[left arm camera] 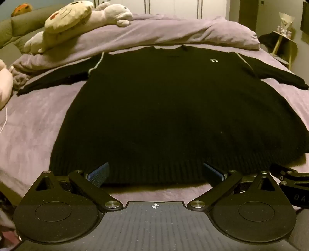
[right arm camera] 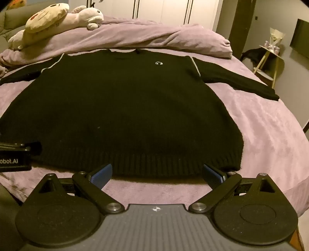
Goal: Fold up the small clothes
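One black sweater (left arm camera: 164, 108) lies spread on one bed with a purple cover (left arm camera: 34, 123). The sweater has two sleeves and one small white logo (left arm camera: 214, 60) on the chest. Two grippers are there: the left gripper (left arm camera: 155, 173) and the right gripper (right arm camera: 157, 174), each with two blue finger pads (right arm camera: 101, 173), spread wide apart. Two plush toys are on the folded purple duvet (right arm camera: 135, 36): one cream (left arm camera: 67, 17) and one pale grey (left arm camera: 114, 14). One small side table (right arm camera: 270, 58) stands beside the bed.
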`<state>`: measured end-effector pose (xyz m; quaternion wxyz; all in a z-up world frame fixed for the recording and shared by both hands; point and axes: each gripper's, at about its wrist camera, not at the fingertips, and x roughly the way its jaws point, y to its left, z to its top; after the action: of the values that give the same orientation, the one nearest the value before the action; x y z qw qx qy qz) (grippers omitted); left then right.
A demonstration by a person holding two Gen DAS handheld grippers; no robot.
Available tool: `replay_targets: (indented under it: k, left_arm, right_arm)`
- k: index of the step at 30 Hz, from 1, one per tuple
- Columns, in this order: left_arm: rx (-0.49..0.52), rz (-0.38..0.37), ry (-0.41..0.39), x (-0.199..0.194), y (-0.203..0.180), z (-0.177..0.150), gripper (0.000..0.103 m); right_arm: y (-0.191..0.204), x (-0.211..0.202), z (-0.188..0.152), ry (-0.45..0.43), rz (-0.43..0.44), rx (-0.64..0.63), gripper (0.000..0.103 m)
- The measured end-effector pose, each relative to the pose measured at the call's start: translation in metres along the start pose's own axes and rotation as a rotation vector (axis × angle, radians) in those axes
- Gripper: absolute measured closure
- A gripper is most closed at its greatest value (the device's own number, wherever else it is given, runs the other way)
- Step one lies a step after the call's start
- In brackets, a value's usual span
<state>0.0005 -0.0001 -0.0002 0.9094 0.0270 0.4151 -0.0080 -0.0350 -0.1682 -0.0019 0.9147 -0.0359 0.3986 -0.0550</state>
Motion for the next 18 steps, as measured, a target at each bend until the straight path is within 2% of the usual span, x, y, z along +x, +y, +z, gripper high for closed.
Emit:
replay_targets:
  k: [8, 18]
  left_arm:
    - [-0.029, -0.006, 0.007, 0.0021, 0.0069, 0.0032, 0.0]
    - [-0.016, -0.007, -0.001, 0.0002, 0.0017, -0.0005, 0.0]
  right_arm:
    - [-0.0028, -0.003, 0.0038, -0.002, 0.007, 0.005, 0.004]
    - [-0.0031, -0.0044, 0.0009, -0.02, 0.016, 0.003, 0.004]
